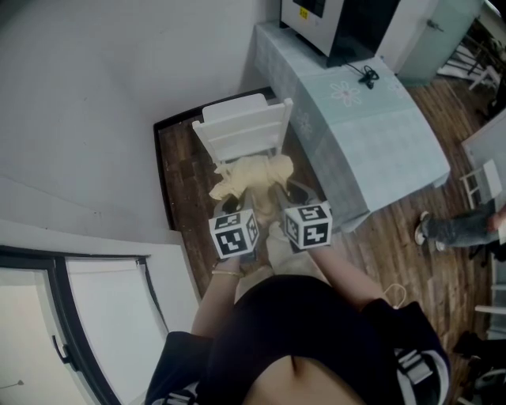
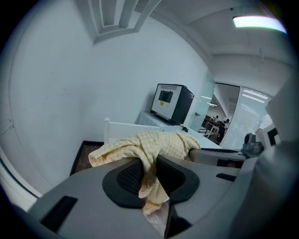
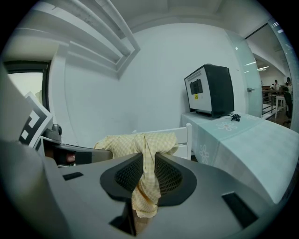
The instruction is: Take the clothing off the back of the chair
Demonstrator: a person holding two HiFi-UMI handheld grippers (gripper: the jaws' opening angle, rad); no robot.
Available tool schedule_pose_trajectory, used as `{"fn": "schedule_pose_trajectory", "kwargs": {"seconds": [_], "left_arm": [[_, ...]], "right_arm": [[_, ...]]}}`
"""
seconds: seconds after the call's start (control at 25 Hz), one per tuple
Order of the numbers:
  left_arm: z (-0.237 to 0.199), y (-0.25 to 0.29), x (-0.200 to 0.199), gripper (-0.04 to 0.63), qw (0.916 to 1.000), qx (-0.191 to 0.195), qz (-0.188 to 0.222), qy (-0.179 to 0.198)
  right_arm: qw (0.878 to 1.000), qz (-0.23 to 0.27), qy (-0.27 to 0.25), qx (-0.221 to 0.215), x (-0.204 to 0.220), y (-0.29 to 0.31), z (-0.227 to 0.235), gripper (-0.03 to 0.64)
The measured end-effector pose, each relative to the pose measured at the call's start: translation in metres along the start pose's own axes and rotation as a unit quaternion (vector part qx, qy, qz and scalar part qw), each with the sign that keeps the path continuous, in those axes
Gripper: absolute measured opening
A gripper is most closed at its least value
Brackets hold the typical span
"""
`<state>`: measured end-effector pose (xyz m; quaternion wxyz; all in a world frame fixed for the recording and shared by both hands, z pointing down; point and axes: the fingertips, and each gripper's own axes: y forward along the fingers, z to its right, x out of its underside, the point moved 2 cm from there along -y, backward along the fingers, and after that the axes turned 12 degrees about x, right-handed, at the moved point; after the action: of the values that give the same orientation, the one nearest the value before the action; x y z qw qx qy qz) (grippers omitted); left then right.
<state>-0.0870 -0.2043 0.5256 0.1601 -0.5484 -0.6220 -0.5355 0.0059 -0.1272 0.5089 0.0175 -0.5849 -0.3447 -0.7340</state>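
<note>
A long table (image 1: 379, 134) under a pale cloth printed with flowers is standing just to the right of the white chair (image 1: 245, 130). A black and white box-shaped machine (image 1: 332, 20) is sitting on the end of the table beyond the chair. It is carrying a small yellow label and a screen panel, both too small to read. At the picture's right edge, well away from the chair, a person's legs and a shoe (image 1: 451, 229) are showing on the wooden floor.

The chair is standing with its slatted back towards the wall corner. The yellow checked clothing (image 1: 253, 174) is hanging bunched on the near side of the chair back, between it and the person holding the grippers. Whether it is touching the seat cannot be told.

The left gripper (image 2: 148, 175) is pinching a fold of the clothing (image 2: 154, 142) between its jaws, with a tail of fabric hanging below the pads. The right gripper (image 3: 147, 175) is likewise clamping a fold of the clothing (image 3: 140, 142), and the cloth is spanning the gap between the two grippers, which are sitting side by side just in front of the chair. Each gripper's cube is showing only black square marker patterns.
</note>
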Motion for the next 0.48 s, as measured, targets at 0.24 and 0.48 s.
{"fn": "schedule_pose_trajectory", "kwargs": {"seconds": [0.24,0.48], "left_arm": [[0.007,-0.02,0.012,0.078,1.0,0.0,0.002,0.003],[0.013,-0.039,0.022,0.078,1.0,0.002,0.007,0.0]], "right_arm": [[1.0,0.002,0.004,-0.003,0.011,-0.021,-0.008,0.086],[1.0,0.008,0.004,-0.007,0.018,-0.041,-0.015,0.086]]}}
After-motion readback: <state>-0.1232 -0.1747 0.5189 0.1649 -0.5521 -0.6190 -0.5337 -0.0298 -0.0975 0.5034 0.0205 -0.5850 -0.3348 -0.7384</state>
